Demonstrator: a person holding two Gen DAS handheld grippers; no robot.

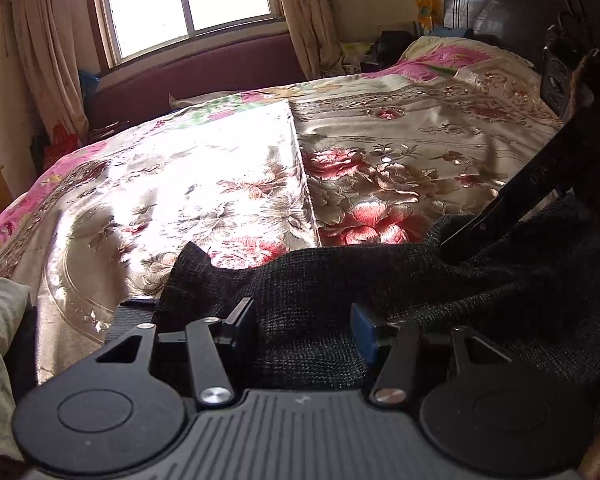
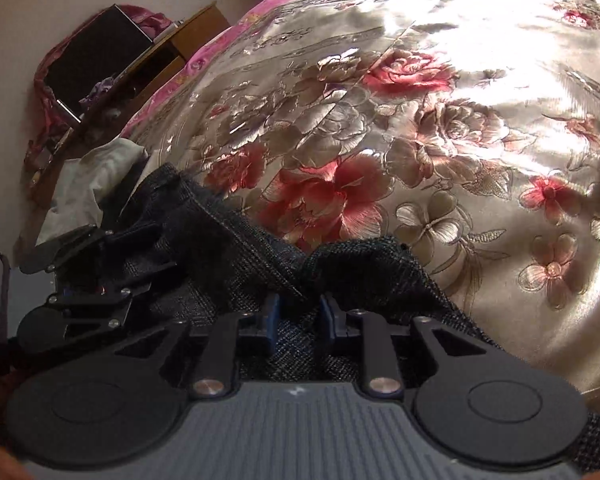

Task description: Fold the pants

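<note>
While pants (image 1: 320, 280) lie on bedspread (image 1: 380, 152), left gripper (image 1: 304, 328) fingers wide, right gripper (image 2: 298, 316) pinching fabric.

Only faint pale letters, roughly "DA", legible on the black bar (image 1: 540, 178) at right; remainder too blurred to read.

Dark charcoal woven pants (image 1: 340, 280) lie bunched and rumpled at the near edge of the floral bedspread (image 1: 380, 152), hems raised.
</note>
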